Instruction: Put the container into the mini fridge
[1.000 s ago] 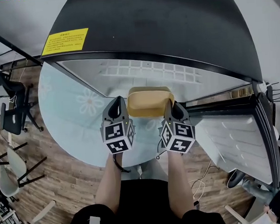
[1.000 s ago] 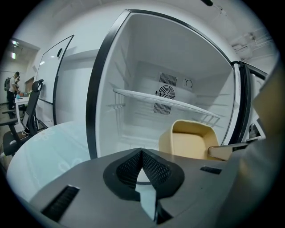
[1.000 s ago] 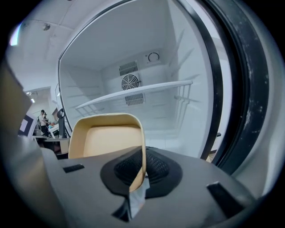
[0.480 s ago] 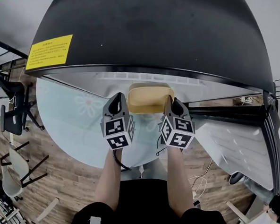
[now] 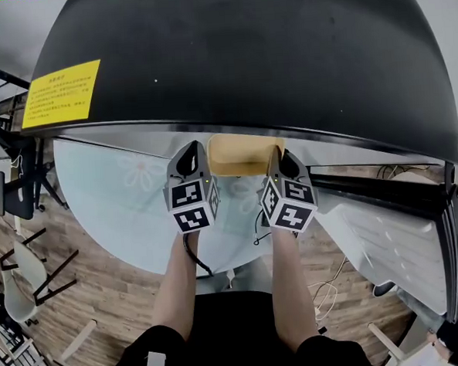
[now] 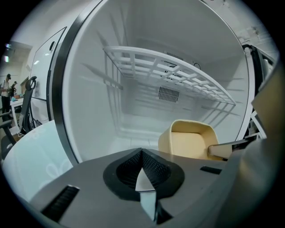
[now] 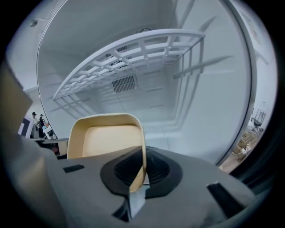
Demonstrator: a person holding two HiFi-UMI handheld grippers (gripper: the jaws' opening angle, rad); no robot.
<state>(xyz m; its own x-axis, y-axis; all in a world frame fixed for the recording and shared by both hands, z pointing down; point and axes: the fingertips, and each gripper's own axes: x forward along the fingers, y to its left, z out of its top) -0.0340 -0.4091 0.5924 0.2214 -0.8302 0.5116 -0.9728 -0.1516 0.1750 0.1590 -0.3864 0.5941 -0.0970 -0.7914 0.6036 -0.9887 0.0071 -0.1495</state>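
The right gripper (image 7: 138, 173) has its jaws clamped on the near right wall of the tan container (image 7: 106, 137); the thin rim runs straight between the ribbed pads. The left gripper (image 6: 142, 173) has its jaws pressed together with nothing between them, and it hangs just left of the container without touching it.

From the head view the container (image 5: 239, 153) sits at the mouth of the black fridge (image 5: 237, 54), its far part hidden under the front edge of the fridge's top. Both gripper views look into the white interior: the container is inside the opening, below the wire shelf (image 6: 171, 71) and above the fridge floor (whether it rests on that floor cannot be told). It is open-topped and looks empty. A small vent (image 6: 168, 94) shows on the back wall.

A yellow sticker (image 5: 59, 94) lies on the fridge top at the left. The fridge stands on a round pale tabletop (image 5: 114, 205) with a faint flower print. The door (image 5: 387, 234) stands open at the right, its white inner side facing up.
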